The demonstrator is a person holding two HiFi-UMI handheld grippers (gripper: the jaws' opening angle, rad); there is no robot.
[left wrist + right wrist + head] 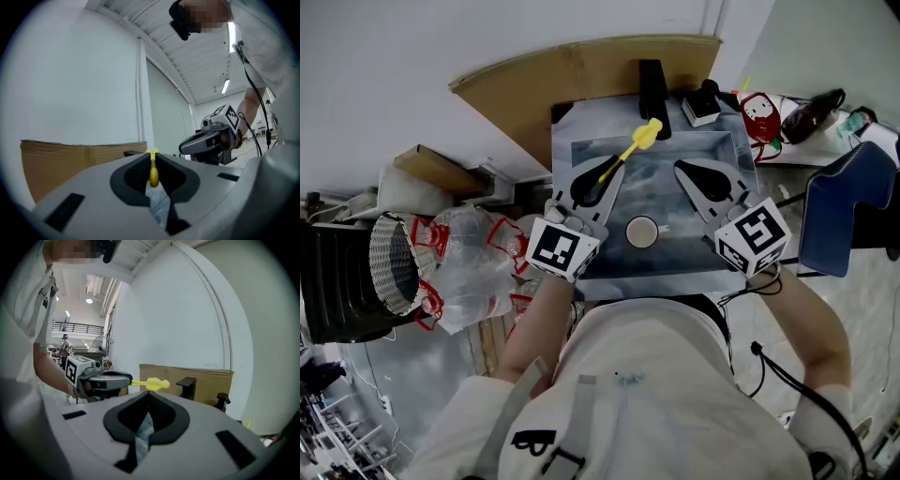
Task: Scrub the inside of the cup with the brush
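A small white cup [642, 232] stands upright on the grey basin floor [675, 155], between my two grippers and nearer to me than their tips. My left gripper [612, 166] is shut on the thin handle of a yellow brush [636, 145]. The brush head points up and away over the basin's far left. In the left gripper view the yellow handle [153, 171] is pinched between the dark pads. My right gripper [679, 167] hovers to the cup's right, shut and empty; its jaws [149, 394] meet with nothing between them. The cup is hidden in both gripper views.
A cardboard sheet [581, 70] and a black upright fixture [653, 84] stand behind the basin. Clear plastic bags [469, 253] and a black mesh basket [356, 272] lie to the left. At the right are a blue chair [853, 206] and a red-and-white item [759, 114].
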